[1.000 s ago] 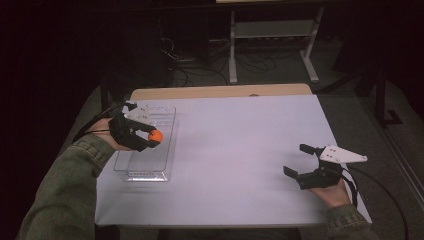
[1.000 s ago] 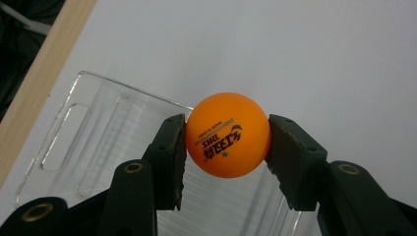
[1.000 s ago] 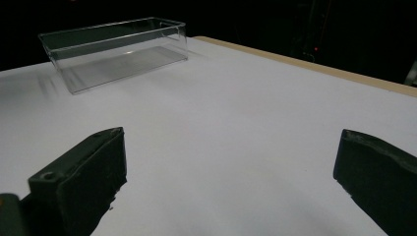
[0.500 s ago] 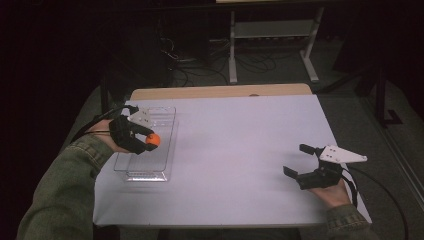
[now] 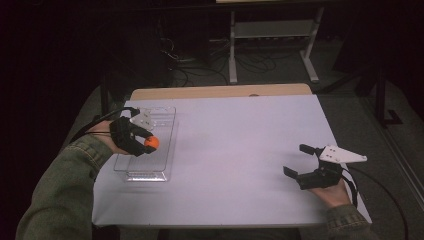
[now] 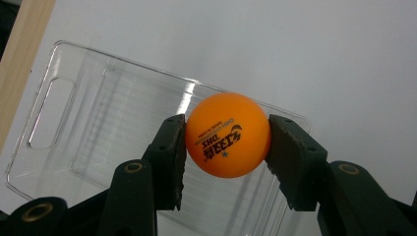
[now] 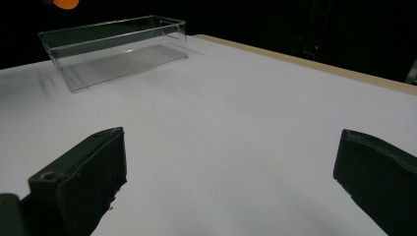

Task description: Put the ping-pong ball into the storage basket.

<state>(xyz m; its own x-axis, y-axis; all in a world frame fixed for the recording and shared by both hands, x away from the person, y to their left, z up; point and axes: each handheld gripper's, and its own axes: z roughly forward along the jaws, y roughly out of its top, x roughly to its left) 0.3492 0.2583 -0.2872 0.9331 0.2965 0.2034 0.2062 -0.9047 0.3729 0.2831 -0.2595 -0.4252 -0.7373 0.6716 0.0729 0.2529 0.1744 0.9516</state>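
One small orange table-tennis ball (image 6: 227,134) with dark printed lettering is clamped in my left gripper (image 5: 145,144); both black fingers (image 6: 169,162) press on its sides in the left gripper view. I'm holding the ball in the air over the clear rectangular plastic bin (image 5: 148,165), roughly above its middle, not touching the bin floor as far as I can tell. In the high view the ball (image 5: 151,142) sits at the tip of the left gripper, over the bin's long axis.

Bin stands on the white-topped desk (image 5: 235,150) near its left edge, long side running away from me. It has a slot handle cut in one end wall, seen in the left gripper view (image 6: 49,113). Nothing lies in it that I can see. From the right gripper view the bin (image 7: 118,44) is far off at upper left, upright, with the ball (image 7: 65,3) just clipped at the top edge above it.

My right gripper (image 5: 300,162) rests low at the right side of the desk, well apart from the bin, pointing left across the desk. Its fingers (image 7: 83,182) stand wide with only bare desk surface between them. Grey three-cornered plate (image 5: 342,155) on top of it, cable trailing off to the right.

A strip of wood-coloured desk edge (image 5: 220,91) shows beyond the white top.
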